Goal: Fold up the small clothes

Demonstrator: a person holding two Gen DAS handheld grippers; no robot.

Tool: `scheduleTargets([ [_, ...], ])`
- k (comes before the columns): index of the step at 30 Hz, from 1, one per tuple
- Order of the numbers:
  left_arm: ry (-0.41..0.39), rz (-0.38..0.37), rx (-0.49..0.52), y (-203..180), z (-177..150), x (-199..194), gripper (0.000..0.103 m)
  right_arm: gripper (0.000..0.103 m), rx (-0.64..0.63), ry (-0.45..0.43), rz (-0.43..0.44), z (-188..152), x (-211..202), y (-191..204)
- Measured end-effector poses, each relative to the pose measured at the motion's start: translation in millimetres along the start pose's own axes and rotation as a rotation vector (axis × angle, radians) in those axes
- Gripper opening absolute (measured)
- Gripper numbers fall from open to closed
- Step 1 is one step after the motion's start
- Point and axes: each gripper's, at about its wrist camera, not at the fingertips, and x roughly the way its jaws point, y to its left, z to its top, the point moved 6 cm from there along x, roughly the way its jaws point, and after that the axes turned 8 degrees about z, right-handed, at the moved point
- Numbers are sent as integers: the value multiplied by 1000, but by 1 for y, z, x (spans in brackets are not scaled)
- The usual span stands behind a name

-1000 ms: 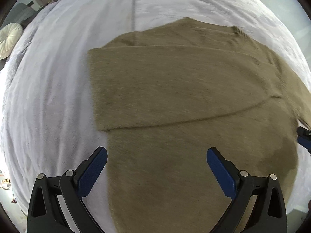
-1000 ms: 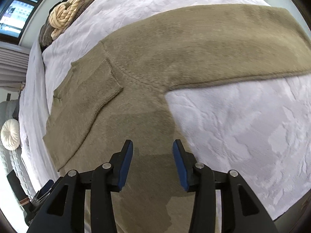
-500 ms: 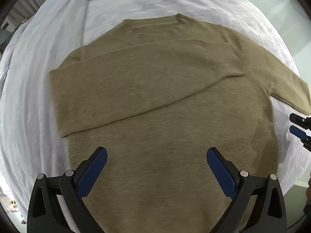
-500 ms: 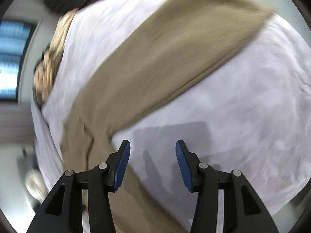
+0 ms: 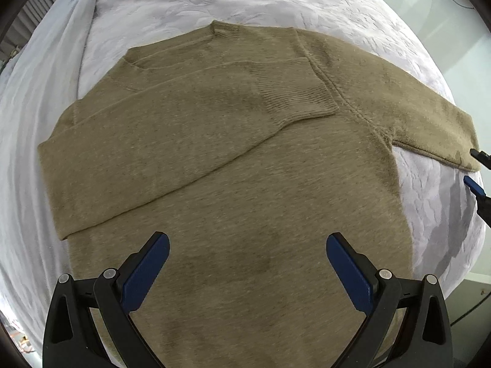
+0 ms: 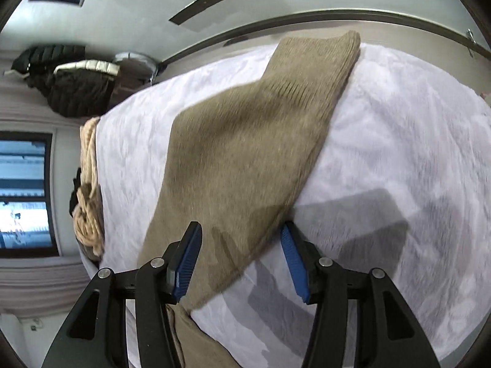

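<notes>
An olive-brown knit sweater [image 5: 245,159] lies flat on a white bedspread [image 5: 307,3]. One sleeve is folded across its chest, the ribbed cuff [image 5: 294,92] near the middle. The other sleeve [image 6: 245,159] stretches out straight toward the bed's edge. My left gripper [image 5: 247,263] hangs open above the sweater's lower body, pointing straight down, nothing between its fingers. My right gripper [image 6: 239,254] hovers over the outstretched sleeve, its jaws opening; the sleeve lies under them and the pads do not press it. In the left wrist view the right gripper's fingertips [image 5: 474,184] show at the right edge.
A cream and brown knit bundle [image 6: 89,190] lies at the bed's far side. Dark padded jackets [image 6: 70,82] hang beyond the bed, near a window [image 6: 24,190]. The bedspread's edge drops off just past the outstretched sleeve's cuff [image 6: 319,49].
The left gripper slid across the sweater, from the folded edge to above its middle. The right gripper rolled and moved from the armpit area to over the outstretched sleeve, its jaws wider.
</notes>
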Motion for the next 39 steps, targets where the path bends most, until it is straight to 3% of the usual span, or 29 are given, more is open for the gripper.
scheduleTargets([
  [18,0,6,-23,-15,16,5,102,62,114,-32,227,30,16,13],
  [19,-6,13,-23,-15,17,5,102,56,124,-23,241,30,18,14],
  [20,-10,20,-22,-15,18,4,102,34,133,-16,254,29,21,16],
  [22,-13,27,-23,-14,19,4,102,11,143,-6,265,27,24,18],
  [24,-19,22,-33,-11,22,3,102,11,135,2,287,26,26,25],
  [32,-16,36,-78,6,21,4,102,10,-72,119,449,1,40,111],
  [39,-10,31,-114,32,22,9,102,11,-365,297,507,-72,82,217],
])
